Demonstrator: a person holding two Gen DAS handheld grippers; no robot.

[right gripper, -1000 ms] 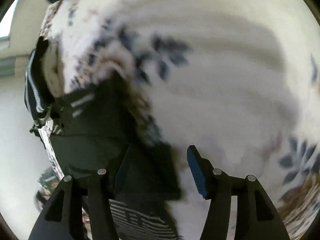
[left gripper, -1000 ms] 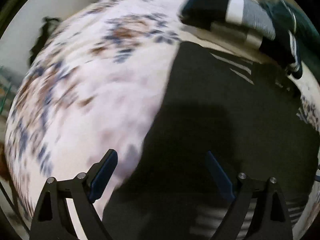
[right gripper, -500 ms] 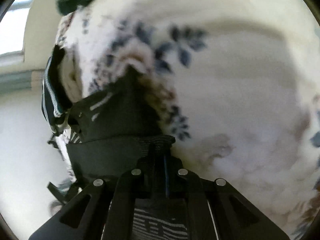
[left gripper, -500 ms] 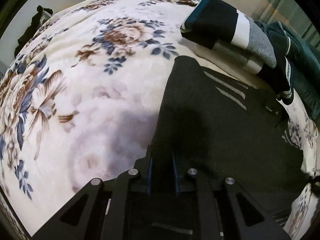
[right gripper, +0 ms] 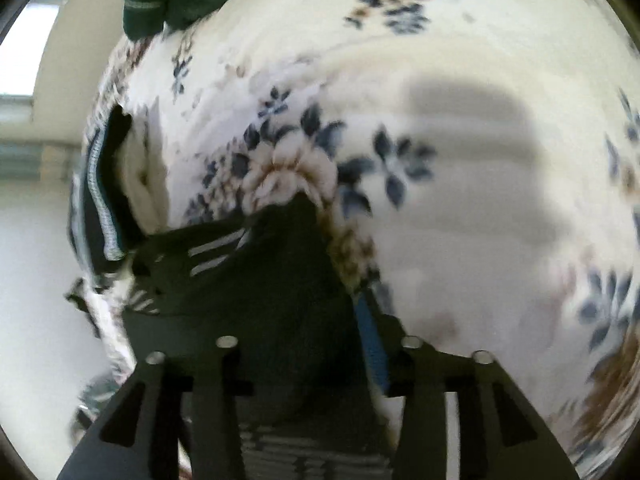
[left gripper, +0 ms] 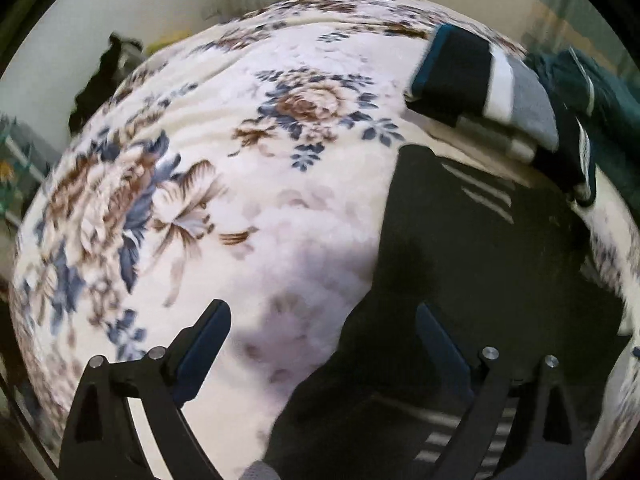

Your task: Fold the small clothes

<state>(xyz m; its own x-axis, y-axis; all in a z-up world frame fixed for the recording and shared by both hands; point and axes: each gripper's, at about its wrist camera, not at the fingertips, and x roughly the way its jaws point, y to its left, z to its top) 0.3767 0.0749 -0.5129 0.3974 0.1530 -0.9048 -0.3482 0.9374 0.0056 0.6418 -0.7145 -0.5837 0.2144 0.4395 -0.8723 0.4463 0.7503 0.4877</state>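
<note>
The left gripper (left gripper: 322, 338) hangs above a bed covered by a cream floral blanket (left gripper: 224, 216). Its jaws stand wide and have just been opening, with nothing pinched between them; the left finger is over the blanket, the right over a black garment (left gripper: 480, 264). That garment lies flat towards the bed's right side, pale stripes showing on it. Beyond it, near the far right corner, sits a folded pile (left gripper: 480, 80) of black, white and grey cloth, with dark green clothing (left gripper: 612, 120) beside it.

Floral blanket (left gripper: 248, 240), black garment (left gripper: 480, 264), folded striped clothes (left gripper: 480, 84)
</note>
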